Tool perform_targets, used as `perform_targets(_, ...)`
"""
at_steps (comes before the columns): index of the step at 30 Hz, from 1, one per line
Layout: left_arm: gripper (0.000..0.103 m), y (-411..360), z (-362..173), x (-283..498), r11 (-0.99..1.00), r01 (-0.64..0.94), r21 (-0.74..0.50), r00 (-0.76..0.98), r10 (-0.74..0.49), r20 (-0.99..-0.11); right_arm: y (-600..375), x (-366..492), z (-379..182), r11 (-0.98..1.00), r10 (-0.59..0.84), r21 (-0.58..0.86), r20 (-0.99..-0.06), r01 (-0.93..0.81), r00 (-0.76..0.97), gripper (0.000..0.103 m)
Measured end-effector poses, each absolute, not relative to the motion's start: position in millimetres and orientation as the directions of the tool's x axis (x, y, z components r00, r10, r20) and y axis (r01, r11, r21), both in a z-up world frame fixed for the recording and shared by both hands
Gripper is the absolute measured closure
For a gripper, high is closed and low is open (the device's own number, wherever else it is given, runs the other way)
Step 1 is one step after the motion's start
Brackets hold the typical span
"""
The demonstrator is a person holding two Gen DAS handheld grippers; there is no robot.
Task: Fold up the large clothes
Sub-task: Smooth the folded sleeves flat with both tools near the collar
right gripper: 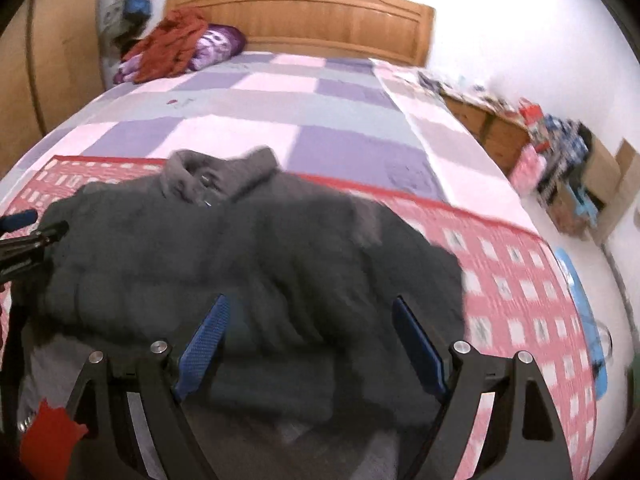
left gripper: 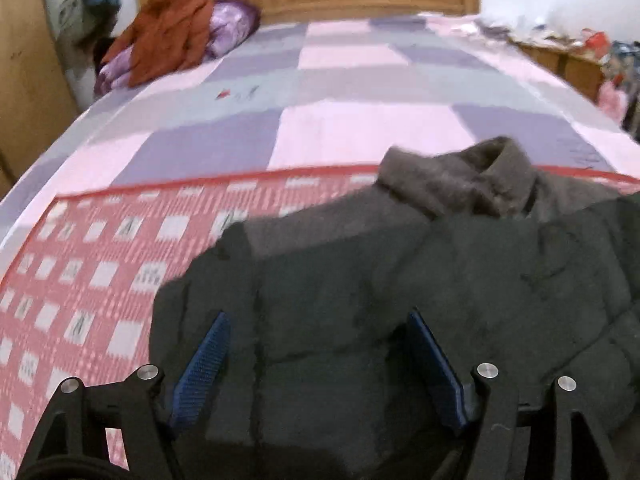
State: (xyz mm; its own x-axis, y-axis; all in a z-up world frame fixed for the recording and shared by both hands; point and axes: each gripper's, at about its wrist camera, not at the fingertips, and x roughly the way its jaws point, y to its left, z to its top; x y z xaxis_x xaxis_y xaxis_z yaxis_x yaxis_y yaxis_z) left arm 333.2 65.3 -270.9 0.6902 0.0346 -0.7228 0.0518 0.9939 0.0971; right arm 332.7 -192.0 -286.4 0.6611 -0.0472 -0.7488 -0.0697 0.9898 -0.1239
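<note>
Left gripper (left gripper: 318,364): fingers wide apart, hold nothing.
Right gripper (right gripper: 310,346): fingers wide, hold nothing.
Jacket (right gripper: 248,256): lower centre, flat on bed (right gripper: 280,120), collar toward headboard.
Next: pinch both outer edges together, fold evenly, smooth padding.

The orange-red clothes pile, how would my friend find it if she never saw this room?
Start at the wooden headboard and go to its left end. There, on the purple-and-pink checked bedspread, lies the crumpled rust-orange garment. It drapes over a shiny purple bundle, and it is brighter than the dark coat nearby.
</note>
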Motion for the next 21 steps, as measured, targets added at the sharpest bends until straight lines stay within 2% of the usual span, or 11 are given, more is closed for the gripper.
perform_targets(4, 0.025, 68, -300, 351, 0.989, 0.071, 0.128, 0.621, 0.056, -0.781, -156, 360, -304, 0.96, -0.058, -0.226, -0.737, -0.164, 0.674, 0.017)
perform_targets(6, 0.021, 77, -315, 357, 0.994, 0.063, 0.094, 0.588, 0.039, -0.808, -176, 387, -342, 0.932, -0.243, -0.352, -0.782, -0.086, 0.575, 0.017)
perform_targets(7, 0.015, 86, -321, 359, 0.997, 0.053, 0.05, 0.583, 0.01, -0.813, -199, 395, -357, 0.957, -0.229, -0.286, -0.834, -0.04, 0.502, 0.014)
perform_targets(8, 0.011, 90, -326, 362, 0.998, 0.05, 0.03, 0.577, -0.004, -0.816, -229, 401, -372, 0.993, -0.111, -0.112, -0.896, 0.022, 0.431, 0.012)
perform_targets(9, 0.011, 91, -329, 362, 0.998, 0.058, 0.02, 0.575, -0.017, -0.818, -244, 402, -378, 0.998, -0.042, -0.022, -0.907, 0.052, 0.42, 0.012)
perform_targets(12, 0.009, 88, -332, 360, 0.996, 0.081, 0.039, 0.592, -0.017, -0.806, -221, 395, -377, 0.98, -0.14, -0.19, -0.857, -0.052, 0.495, 0.012)
perform_targets(17, 0.013, 92, -311, 354, 0.994, 0.102, 0.027, 0.589, -0.039, -0.807, -223, 399, -374, 0.989, -0.114, -0.146, -0.855, -0.024, 0.506, 0.012)
perform_targets(20, 0.013, 101, -286, 341, 0.991, 0.128, 0.029, 0.652, -0.062, -0.756, -221, 388, -353, 0.983, -0.142, -0.181, -0.83, -0.018, 0.539, 0.012)
perform_targets(21, 0.013, 105, -276, 337, 0.991, 0.134, 0.016, 0.678, -0.079, -0.731, -215, 380, -339, 0.976, -0.17, -0.217, -0.789, -0.01, 0.591, 0.012)
